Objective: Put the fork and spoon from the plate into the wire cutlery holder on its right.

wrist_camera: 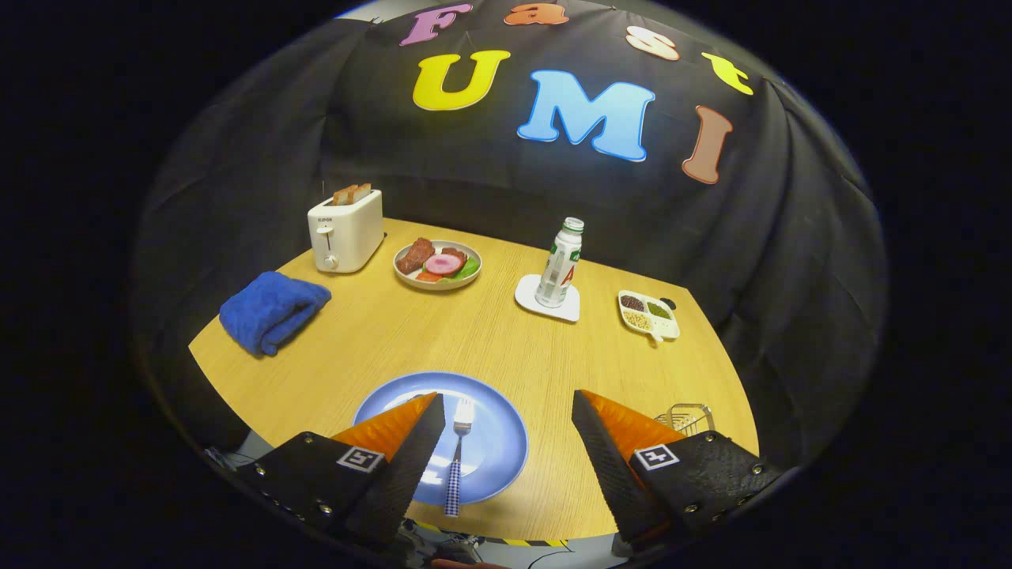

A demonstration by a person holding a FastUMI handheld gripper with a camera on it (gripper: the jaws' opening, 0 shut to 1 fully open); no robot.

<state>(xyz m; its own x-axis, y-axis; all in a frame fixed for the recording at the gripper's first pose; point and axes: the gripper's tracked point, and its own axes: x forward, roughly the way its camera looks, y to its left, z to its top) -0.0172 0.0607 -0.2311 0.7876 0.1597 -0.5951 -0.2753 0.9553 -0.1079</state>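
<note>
A blue plate [494,427] lies on the wooden table near its front edge, partly behind my left finger. On it rests a fork [458,442] with a checked handle, tines pointing away, just right of my left fingertip. The spoon is hidden from me. The wire cutlery holder [686,417] peeks out behind my right finger, to the right of the plate. My gripper [506,399] hovers above the plate, open wide, nothing between its fingers.
Farther back stand a white toaster [345,231] with bread, a plate of food [438,264], a bottle [560,263] on a white coaster, and a small divided dish [649,314]. A folded blue towel [271,310] lies to the left.
</note>
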